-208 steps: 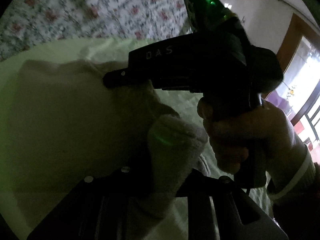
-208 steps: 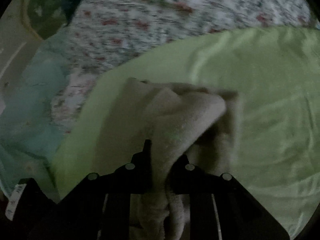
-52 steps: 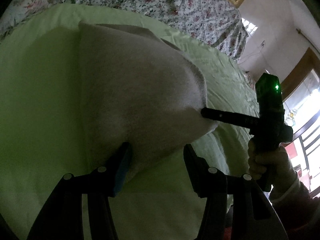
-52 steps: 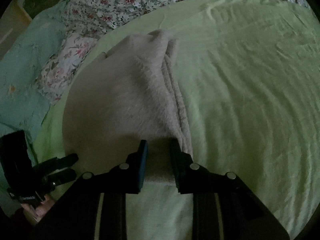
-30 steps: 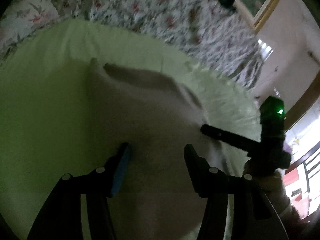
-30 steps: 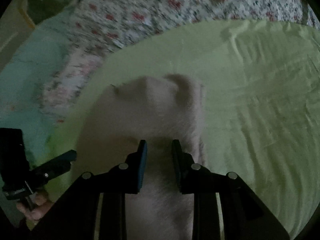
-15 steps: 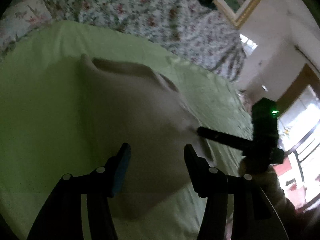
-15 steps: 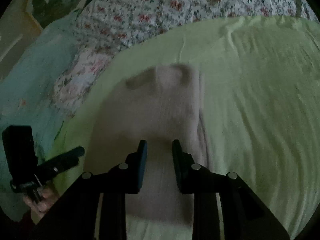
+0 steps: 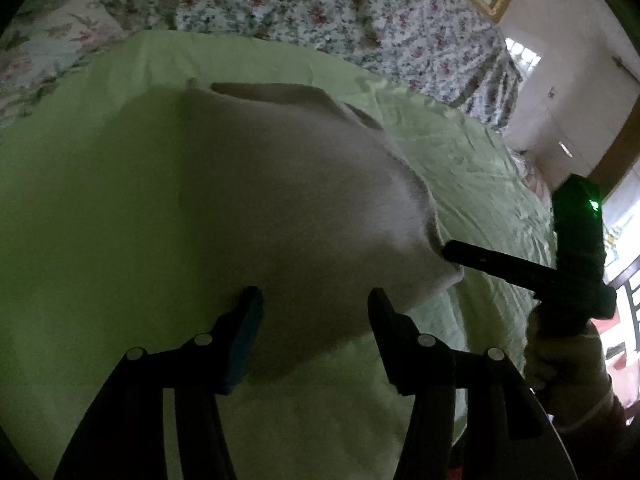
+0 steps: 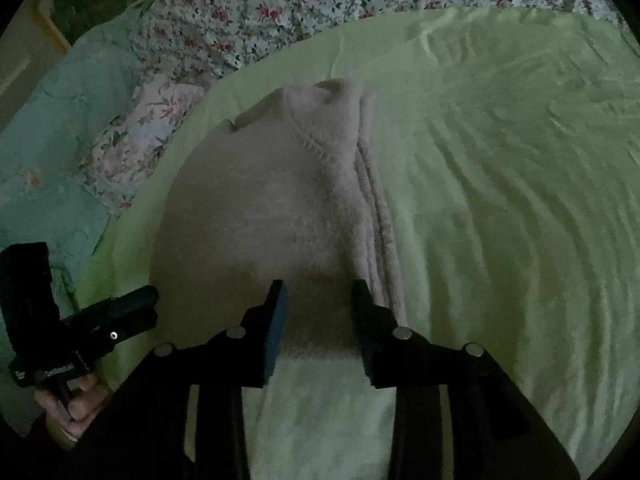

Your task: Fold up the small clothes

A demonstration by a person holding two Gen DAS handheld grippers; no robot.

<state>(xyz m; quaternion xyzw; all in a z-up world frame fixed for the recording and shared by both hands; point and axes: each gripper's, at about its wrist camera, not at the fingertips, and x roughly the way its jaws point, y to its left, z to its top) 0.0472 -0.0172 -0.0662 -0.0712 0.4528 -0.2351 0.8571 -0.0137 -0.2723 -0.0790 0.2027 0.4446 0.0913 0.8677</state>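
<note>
The folded garment (image 10: pixel 260 216) lies on the sheet (image 10: pixel 500 208), near its far left corner. The floral quilt (image 10: pixel 280 4) lies beyond the sheet's far edge, a pillow (image 10: pixel 48 152) off its left edge.

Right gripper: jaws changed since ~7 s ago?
Yes. The right gripper was clamped on a raised fold of the beige garment; now its jaws are apart and the garment lies flat on the green sheet.

A green sheet (image 10: pixel 500 200) covers the bed. A floral quilt (image 9: pixel 320 8) lies behind it, a teal blanket (image 10: pixel 48 152) beside
</note>
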